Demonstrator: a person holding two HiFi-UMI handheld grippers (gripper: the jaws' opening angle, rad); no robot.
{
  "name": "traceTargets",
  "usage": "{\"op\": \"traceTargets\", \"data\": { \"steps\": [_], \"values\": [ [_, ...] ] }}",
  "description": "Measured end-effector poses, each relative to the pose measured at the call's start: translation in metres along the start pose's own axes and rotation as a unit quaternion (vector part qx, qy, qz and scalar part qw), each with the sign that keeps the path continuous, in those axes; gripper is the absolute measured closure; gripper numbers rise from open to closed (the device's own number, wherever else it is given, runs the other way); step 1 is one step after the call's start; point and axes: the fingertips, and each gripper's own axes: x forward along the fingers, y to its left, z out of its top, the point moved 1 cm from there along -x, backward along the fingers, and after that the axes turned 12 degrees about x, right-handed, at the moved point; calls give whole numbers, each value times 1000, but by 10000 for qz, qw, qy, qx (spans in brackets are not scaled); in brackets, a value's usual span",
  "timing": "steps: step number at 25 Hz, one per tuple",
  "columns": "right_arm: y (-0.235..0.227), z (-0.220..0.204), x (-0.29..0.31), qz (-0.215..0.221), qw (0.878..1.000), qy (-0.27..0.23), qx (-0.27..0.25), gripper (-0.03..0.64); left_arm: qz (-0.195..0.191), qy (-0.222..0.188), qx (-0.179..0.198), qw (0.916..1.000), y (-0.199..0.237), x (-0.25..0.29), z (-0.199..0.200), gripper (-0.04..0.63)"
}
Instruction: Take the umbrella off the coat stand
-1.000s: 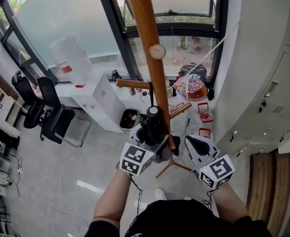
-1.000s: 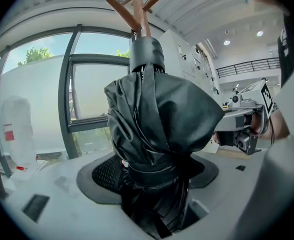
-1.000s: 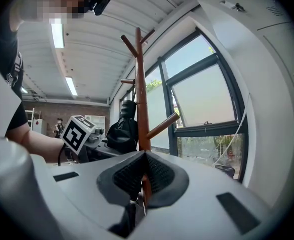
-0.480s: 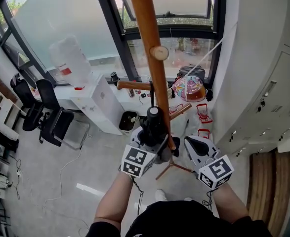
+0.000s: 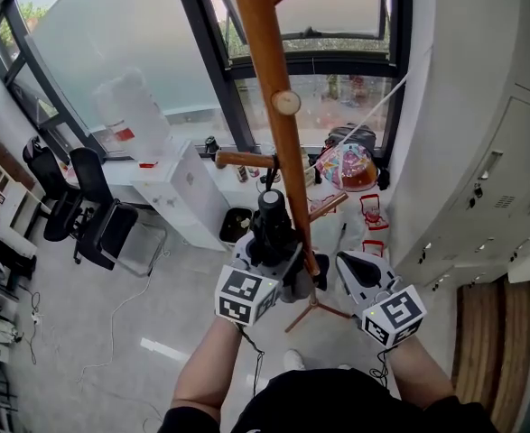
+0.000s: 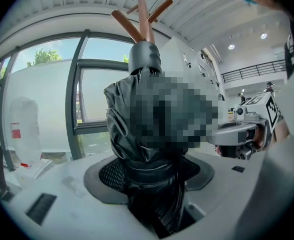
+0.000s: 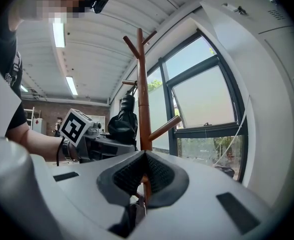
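Centrally in the head view, a black folded umbrella (image 5: pixel 272 233) stands upright, its round cap toward 12 o'clock. It sits close against the 9 o'clock side of the wooden coat stand (image 5: pixel 269 70), whose pole slants across the picture. The left tool (image 5: pixel 271 258) grips the umbrella. In the left gripper view the crumpled black fabric fills the gap between the two pads, which have just been closing and press on its strap-bound waist from both sides. A short peg (image 5: pixel 243 159) of the stand juts toward 9 o'clock just above the cap. The right tool (image 7: pixel 144 159) is held at 4 o'clock of the umbrella, near the pole and apart from the fabric. Its pads meet tip to tip, with the pole rising beyond them. Farther out, a large water bottle (image 5: pixel 129 106) stands on a white cabinet (image 5: pixel 188 183) at 10 o'clock. Black office chairs (image 5: pixel 93 210) are at 9 o'clock, a colourful rounded object (image 5: pixel 348 162) at 1 o'clock, and pale lockers (image 5: pixel 490 170) at 3 o'clock.
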Motion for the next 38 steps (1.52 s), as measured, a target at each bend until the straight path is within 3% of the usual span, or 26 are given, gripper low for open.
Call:
{"op": "traceTargets", "data": {
  "steps": [10,18,28,38],
  "values": [
    [2,1,-4,123,9999,11,-11,563,572,-463,-598,9955,32,-27,27,331],
    [3,4,-6,274,9996,13,-52,563,1044,-617,-648,9905,46,-50,37,333],
    [14,1,-10,675,9976,108,-70,563,1636,-409,-987,9807,40,-82,17,334],
    [30,-7,-31,1224,9920,276,-138,563,2102,-107,-1311,9688,-7,-124,-7,334]
  ]
}}
